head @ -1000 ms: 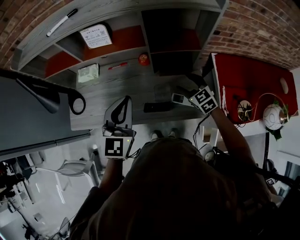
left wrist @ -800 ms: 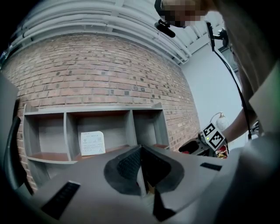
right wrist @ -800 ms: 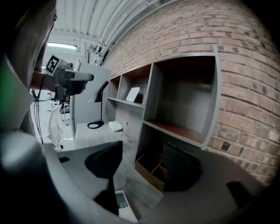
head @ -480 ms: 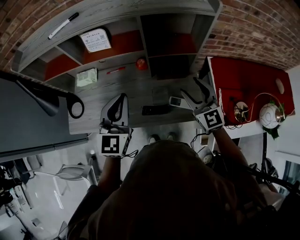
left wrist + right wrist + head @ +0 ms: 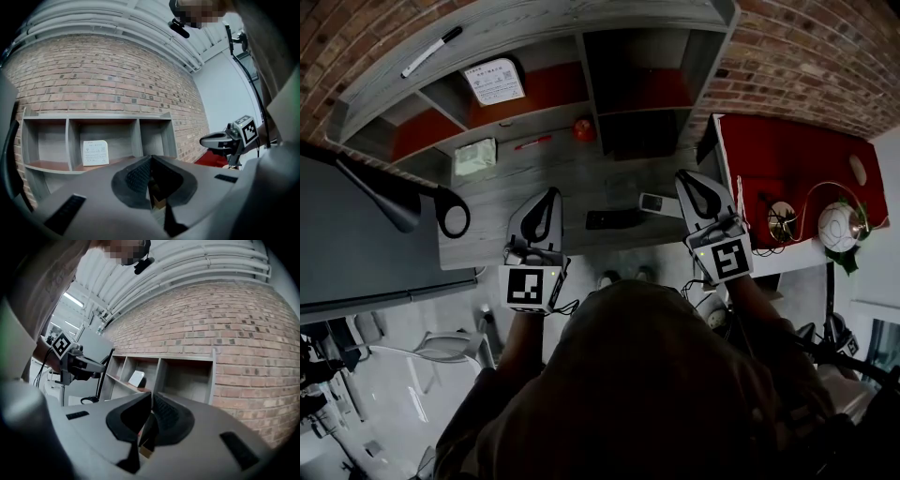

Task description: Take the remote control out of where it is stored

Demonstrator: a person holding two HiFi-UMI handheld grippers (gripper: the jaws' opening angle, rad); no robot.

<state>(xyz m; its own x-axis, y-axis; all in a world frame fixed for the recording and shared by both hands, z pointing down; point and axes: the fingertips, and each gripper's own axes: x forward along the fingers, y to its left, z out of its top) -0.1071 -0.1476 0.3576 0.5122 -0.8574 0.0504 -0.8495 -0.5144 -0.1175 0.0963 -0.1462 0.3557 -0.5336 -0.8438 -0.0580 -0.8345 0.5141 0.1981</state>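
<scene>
The grey wooden desk (image 5: 487, 202) runs under a shelf unit (image 5: 581, 56) that backs onto a brick wall (image 5: 825, 66). The remote control (image 5: 652, 202) lies out on the desk top, in front of the dark right-hand compartment. It is just beside a black flat bar (image 5: 612, 218) and near the desk's front edge.

My right tongs (image 5: 685, 176) hang over the desk's right end, close to the remote but off it. Their jaws have just closed together, with nothing between them. My left tongs (image 5: 551, 195) hover over the front edge further left, jaws likewise together and empty.

Ahead of both tips lies open wood. A white box (image 5: 475, 155), a red pen (image 5: 532, 142) and a small red thing (image 5: 583, 129) sit back by the shelves. A printed card (image 5: 494, 81) leans in one compartment, and a marker (image 5: 431, 50) lies on the shelf top. A black lamp (image 5: 403, 192) reaches in over the left edge. On the right a red top (image 5: 797, 159) stands close against the desk, so that side is tight.
</scene>
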